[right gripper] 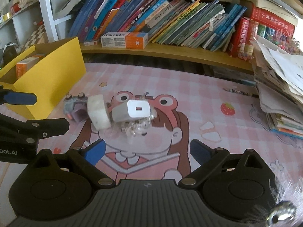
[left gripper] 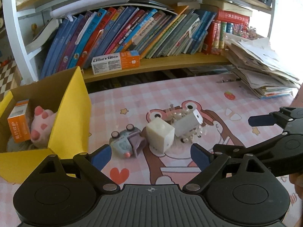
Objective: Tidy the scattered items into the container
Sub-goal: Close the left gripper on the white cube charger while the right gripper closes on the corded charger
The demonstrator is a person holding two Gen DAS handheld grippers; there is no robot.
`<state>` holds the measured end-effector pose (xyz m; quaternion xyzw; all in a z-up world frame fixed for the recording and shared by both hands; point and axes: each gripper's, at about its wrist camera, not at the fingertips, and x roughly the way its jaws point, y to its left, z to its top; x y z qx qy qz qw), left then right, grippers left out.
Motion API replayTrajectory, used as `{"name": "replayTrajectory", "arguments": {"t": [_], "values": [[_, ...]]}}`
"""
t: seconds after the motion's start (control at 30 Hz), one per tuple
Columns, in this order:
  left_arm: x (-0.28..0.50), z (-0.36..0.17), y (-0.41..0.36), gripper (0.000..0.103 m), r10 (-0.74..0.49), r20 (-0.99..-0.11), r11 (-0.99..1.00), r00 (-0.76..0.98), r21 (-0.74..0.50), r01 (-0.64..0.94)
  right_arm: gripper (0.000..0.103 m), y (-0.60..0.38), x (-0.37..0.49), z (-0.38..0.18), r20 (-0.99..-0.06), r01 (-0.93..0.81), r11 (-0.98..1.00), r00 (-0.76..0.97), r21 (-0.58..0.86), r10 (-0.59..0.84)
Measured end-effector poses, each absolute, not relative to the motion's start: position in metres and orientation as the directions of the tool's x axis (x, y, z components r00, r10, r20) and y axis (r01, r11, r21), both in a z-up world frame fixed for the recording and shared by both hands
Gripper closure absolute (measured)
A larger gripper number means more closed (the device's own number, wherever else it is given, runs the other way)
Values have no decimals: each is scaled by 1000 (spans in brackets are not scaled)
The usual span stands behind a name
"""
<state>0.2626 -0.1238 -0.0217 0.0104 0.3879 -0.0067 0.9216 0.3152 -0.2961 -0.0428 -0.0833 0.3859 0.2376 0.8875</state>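
Both tools, left (left gripper: 150, 156) and right (right gripper: 147, 152), gape empty before a glossy white cube (left gripper: 160, 135).

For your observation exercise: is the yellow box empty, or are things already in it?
Not empty. The yellow box holds an orange carton and a pink paw plush inside its open top.

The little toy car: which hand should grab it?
Probably the left. The toy car sits right ahead of the open left gripper, beside the yellow box. The right gripper faces the charger.
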Motion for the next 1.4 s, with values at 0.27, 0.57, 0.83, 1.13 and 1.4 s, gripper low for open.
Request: {"name": "replayTrajectory", "arguments": {"t": [0.27, 0.57, 0.83, 1.13, 1.4], "values": [[290, -33, -118, 27, -43, -738, 998, 674, -58, 0, 31, -288, 345, -56, -730, -506, 856, 544, 108, 414], [317, -48, -115, 47, -88, -758, 990, 646, -140, -29, 42, -293, 379, -65, -696, -539, 819, 512, 198, 504], [335, -61, -105, 60, -170, -772, 958, 613, -274, -80, 45, -303, 405, -74, -669, -544, 763, 425, 350, 610], [332, -63, -103, 68, -175, -778, 966, 604, -253, -46, 47, -298, 408, -80, -655, -550, 729, 381, 408, 653], [335, -66, -108, 68, -175, -789, 971, 589, -238, -31, 53, -305, 394, -71, -651, -558, 748, 424, 360, 630]]}}
